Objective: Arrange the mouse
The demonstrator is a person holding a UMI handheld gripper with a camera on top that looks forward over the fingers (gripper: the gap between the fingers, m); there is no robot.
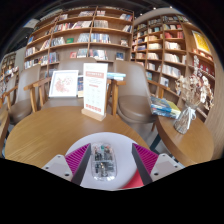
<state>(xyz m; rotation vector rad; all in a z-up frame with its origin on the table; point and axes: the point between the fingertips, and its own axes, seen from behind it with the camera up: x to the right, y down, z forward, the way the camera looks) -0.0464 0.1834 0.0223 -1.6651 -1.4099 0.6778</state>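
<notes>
A clear, see-through mouse [103, 163] lies on a white round mat [124, 153] on the wooden table [50, 130]. It sits between my fingers, close to the left finger [82, 166], with a clear gap to the right finger [139, 166]. My gripper [110, 166] is open, and its pink pads show on either side of the mat. The near end of the mouse is hidden at the bottom of the view.
A tall white sign [95, 88] and a framed picture [64, 83] stand at the table's far edge. A glass vase with flowers [185, 113] stands on the right. Wooden chairs [132, 100] ring the table, with bookshelves [90, 35] behind.
</notes>
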